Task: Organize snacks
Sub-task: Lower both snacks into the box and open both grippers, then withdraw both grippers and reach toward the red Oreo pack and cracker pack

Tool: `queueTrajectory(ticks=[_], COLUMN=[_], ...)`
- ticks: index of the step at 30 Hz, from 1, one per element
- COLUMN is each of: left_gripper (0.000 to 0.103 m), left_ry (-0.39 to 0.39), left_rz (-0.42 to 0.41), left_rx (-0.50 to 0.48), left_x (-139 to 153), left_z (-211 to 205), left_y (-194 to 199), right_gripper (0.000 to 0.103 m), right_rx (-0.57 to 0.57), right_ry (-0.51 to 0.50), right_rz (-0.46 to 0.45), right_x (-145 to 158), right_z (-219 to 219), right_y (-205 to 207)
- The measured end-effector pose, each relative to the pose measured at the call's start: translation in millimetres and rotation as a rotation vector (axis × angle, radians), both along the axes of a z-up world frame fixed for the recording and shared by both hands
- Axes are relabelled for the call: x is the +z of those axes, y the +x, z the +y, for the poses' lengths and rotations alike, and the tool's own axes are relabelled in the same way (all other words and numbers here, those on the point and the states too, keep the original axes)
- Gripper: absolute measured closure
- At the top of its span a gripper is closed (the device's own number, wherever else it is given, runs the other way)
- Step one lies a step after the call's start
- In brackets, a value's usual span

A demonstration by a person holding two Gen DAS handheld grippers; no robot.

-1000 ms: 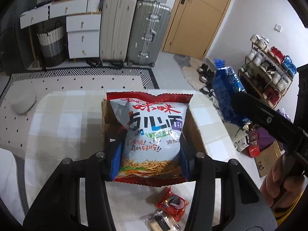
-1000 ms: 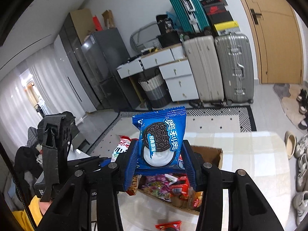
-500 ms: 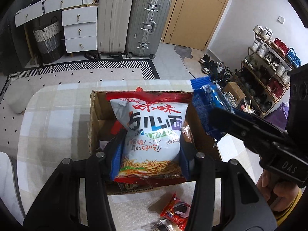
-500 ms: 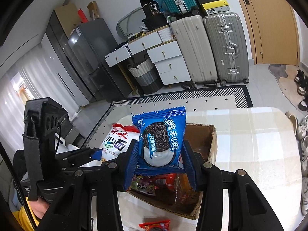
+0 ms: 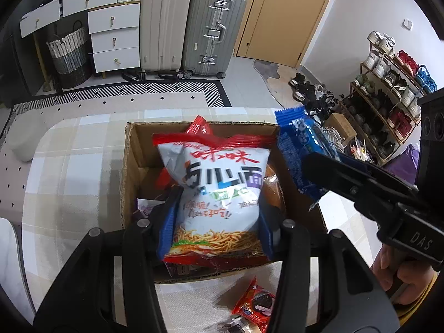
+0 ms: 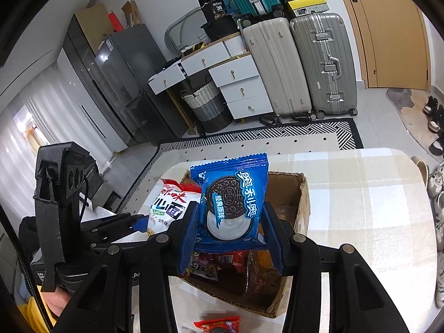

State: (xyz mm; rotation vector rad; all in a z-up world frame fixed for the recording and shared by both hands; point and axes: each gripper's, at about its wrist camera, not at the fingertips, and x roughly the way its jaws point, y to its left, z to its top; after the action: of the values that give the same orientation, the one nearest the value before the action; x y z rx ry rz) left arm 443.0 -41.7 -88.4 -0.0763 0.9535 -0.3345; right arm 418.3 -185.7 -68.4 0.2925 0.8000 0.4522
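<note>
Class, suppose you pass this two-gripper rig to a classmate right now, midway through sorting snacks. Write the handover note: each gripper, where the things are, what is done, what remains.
Left gripper: shut on the noodle snack bag, held over the cardboard box.
Right gripper: shut on the blue Oreo pack, held over the same box, nearer its right side.
Done: several snacks already lie in the box.
Left: release both packs into the box, then collect the red Oreo pack and a smaller dark packet lying on the checked tablecloth in front of the box.
</note>
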Motion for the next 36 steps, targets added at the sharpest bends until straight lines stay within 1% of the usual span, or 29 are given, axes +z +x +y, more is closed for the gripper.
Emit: queueTrajectory(ticks=[6, 11, 12, 13, 15, 19, 22, 27, 31, 34, 36], left_gripper=[0.056, 0.054, 0.051, 0.045, 0.039, 0.039, 0.039, 0.037, 0.029, 0.028, 0.025], left_ry=[-0.009, 0.002, -0.002, -0.006, -0.007, -0.005, 0.011, 0.027, 0.046, 0.041, 0.036], left_rz=[-0.001, -0.013, -0.016, -0.021, -0.030, -0.031, -0.039, -0.058, -0.088, -0.107, -0.122], left_rx=[0.004, 0.016, 0.020, 0.025, 0.039, 0.054, 0.063, 0.071, 0.071, 0.075, 0.080], left_x=[-0.7, 4.1, 6.1, 7.2, 11.3, 20.1, 28.1, 45.8, 60.9, 68.4, 73.0], left_z=[3.9, 10.3, 12.1, 14.0, 16.7, 23.5, 26.3, 28.2, 31.9, 37.7, 41.4], left_y=[-0.6, -4.0, -6.0, -7.2, -10.8, -16.3, -24.8, -50.5, -84.1, -116.7, -138.3], right_gripper=[0.058, 0.058, 0.058, 0.058, 0.058, 0.057, 0.056, 0.054, 0.052, 0.047, 0.035], right_rx=[0.002, -0.005, -0.007, -0.010, -0.019, -0.018, -0.031, -0.030, -0.024, -0.014, -0.013], right_ry=[-0.004, -0.006, -0.005, -0.009, -0.026, -0.070, -0.119, -0.127, -0.102, -0.091, -0.089], right_rz=[0.019, 0.040, 0.050, 0.061, 0.071, 0.086, 0.053, -0.009, -0.063, -0.103, -0.140], right_x=[-4.1, -10.4, -11.6, -14.2, -18.6, -23.6, -17.1, 3.8, 28.2, 44.2, 52.0], right_z=[1.4, 0.4, 1.0, 1.1, 2.0, 7.9, 11.3, 11.2, 8.8, 7.9, 7.3], right_y=[0.4, 2.4, 3.8, 5.0, 6.2, 7.4, 3.2, -10.9, -34.8, -61.3, -85.8])
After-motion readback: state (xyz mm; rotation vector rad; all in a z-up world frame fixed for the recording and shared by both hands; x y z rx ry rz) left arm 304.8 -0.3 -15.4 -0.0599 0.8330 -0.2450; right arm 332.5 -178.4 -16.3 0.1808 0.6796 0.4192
